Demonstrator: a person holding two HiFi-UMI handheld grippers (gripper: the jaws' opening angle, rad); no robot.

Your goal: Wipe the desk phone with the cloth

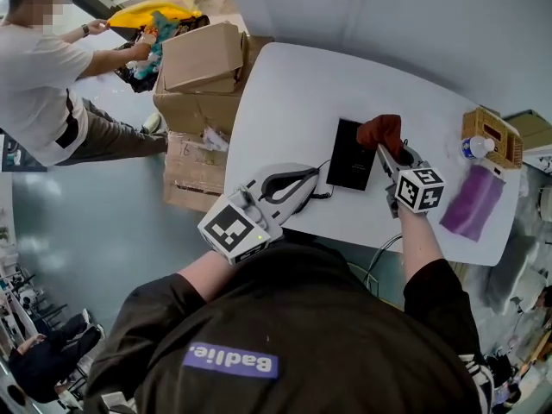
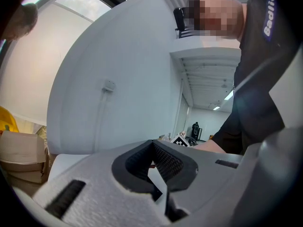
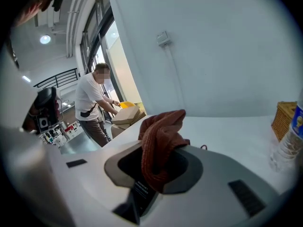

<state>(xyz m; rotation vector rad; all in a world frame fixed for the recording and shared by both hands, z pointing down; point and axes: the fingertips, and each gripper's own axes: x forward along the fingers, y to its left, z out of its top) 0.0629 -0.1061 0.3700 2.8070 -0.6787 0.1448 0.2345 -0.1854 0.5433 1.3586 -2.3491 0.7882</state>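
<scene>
The right gripper [image 1: 385, 147] pinches the cloth [image 1: 379, 130] by the desk phone [image 1: 349, 155], ready for wiping. The closed, empty left gripper [image 1: 304, 179] rests at the table's [image 1: 293, 84] front edge.

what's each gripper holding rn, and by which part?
Right gripper: shut on the cloth, pinched at one bunched end. Left gripper: jaws together, nothing held.

We read one word only: "Badlie." in white on a lilac patch [image 1: 231, 360] across the back of the person's dark top [image 1: 345, 317]. The left gripper view catches the same print [image 2: 270, 18] on that top, cropped to "Badli". The cubes on the left gripper [image 1: 312, 176] and right gripper [image 1: 384, 147] carry black-and-white square markers, not letters. The bottle label [image 1: 467, 148] is too small for us to read.
</scene>
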